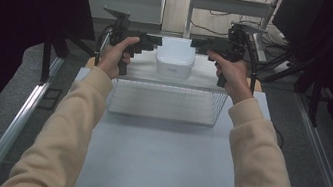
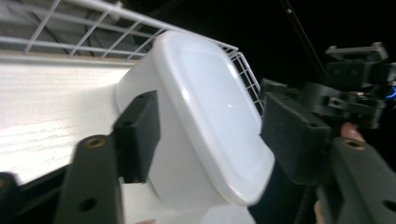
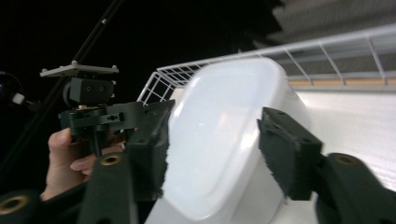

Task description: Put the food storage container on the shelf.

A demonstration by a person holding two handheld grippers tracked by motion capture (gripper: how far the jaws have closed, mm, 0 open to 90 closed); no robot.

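A white plastic container point(image 1: 175, 57) with a smooth rounded top sits on the white table, just beyond a wire basket point(image 1: 170, 88). My left gripper point(image 1: 154, 43) comes at it from the left, my right gripper point(image 1: 201, 46) from the right. In the left gripper view the container point(image 2: 205, 121) lies between the spread jaws of the left gripper point(image 2: 215, 137), with the pads close to its sides but not pressing. In the right gripper view the container point(image 3: 224, 140) likewise lies between the wide jaws of the right gripper point(image 3: 218, 151).
The white wire basket stands between the person and the container, across the table's point(image 1: 159, 158) width. Metal rails point(image 1: 18, 120) run along both sides of the table, with dark curtains beyond. A metal frame point(image 1: 229, 4) and cables stand behind the table's far edge.
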